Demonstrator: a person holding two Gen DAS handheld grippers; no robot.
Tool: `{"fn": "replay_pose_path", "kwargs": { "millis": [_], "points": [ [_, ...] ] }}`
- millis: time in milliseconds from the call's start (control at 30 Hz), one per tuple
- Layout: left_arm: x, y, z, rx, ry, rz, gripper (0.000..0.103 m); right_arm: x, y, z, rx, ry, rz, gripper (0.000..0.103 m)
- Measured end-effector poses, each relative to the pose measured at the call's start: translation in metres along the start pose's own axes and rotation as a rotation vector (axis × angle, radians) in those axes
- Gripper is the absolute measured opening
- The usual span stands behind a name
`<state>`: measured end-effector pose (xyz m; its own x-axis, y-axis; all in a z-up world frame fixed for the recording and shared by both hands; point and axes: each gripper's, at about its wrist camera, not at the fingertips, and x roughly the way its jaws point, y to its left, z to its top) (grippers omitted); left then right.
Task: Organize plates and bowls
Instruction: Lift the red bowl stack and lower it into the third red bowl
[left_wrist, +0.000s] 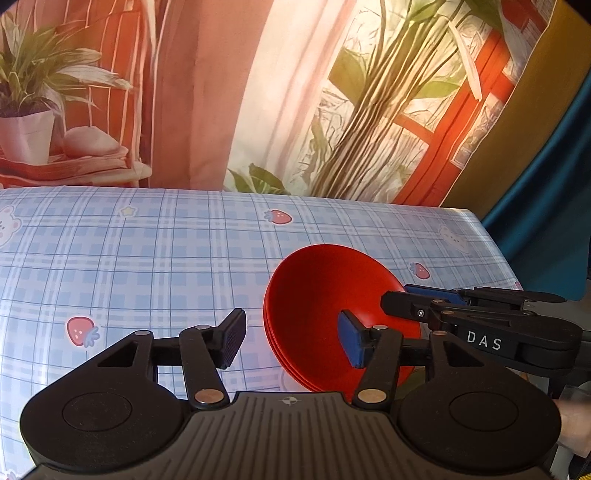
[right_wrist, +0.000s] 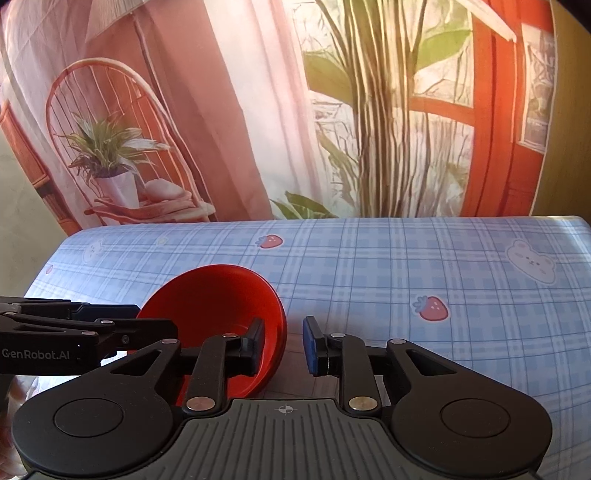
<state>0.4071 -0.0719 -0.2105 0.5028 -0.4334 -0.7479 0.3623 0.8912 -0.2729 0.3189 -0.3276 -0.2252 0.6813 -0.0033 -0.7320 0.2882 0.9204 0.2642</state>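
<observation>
Red bowls (left_wrist: 314, 295): a nested stack, at least three rims countable on the lower left edge in the left wrist view. The stack is tilted up on its edge, mouth facing the cameras, lower edge near the blue checked tablecloth (left_wrist: 147, 258). It sits toward the near right part of the table as seen from the left wrist view, and toward the near left part in the right wrist view (right_wrist: 207, 295).

Left gripper (left_wrist: 291, 339): jaws spread wide, released, nothing clamped. Its blue-padded finger (left_wrist: 351, 343) lies in front of the bowl interior; contact with the bowl cannot be determined from this angle. The other finger, with a black pad (left_wrist: 232, 338), is over bare cloth, apart from the stack.

Right gripper (right_wrist: 282, 345): jaws parted with a moderate gap. Its black-padded finger (right_wrist: 253, 345) is inside the bowl cavity; the blue-padded finger (right_wrist: 312, 345) is outside, just beside the rim. The rim wall stands between the two pads, but a gap shows between the blue pad and the bowl, so it is not clamped down.

The two grippers converge on the stack from opposite sides; each is visible in the other's camera.

Behind the table: printed backdrop (right_wrist: 258, 110) with curtains, plants and a red window frame.
</observation>
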Motion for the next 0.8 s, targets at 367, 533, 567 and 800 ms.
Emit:
{"fn": "replay_pose_path", "kwargs": {
  "millis": [367,533,567,800],
  "points": [
    [0.02,0.003,-0.012,-0.033,0.044,-0.033,0.057,0.015,0.001,-0.009,0.007,0.043,0.026,0.022],
    [0.025,0.005,-0.013,-0.043,0.05,-0.037,0.049,0.019,0.001,-0.01,0.007,0.054,0.04,0.021],
    [0.025,0.005,-0.013,-0.043,0.051,-0.039,0.046,0.02,0.002,-0.01,0.007,0.056,0.042,0.021],
    [0.024,0.007,-0.013,-0.035,0.044,-0.023,0.031,0.02,0.005,-0.008,-0.003,0.063,0.044,0.016]
  ]
}}
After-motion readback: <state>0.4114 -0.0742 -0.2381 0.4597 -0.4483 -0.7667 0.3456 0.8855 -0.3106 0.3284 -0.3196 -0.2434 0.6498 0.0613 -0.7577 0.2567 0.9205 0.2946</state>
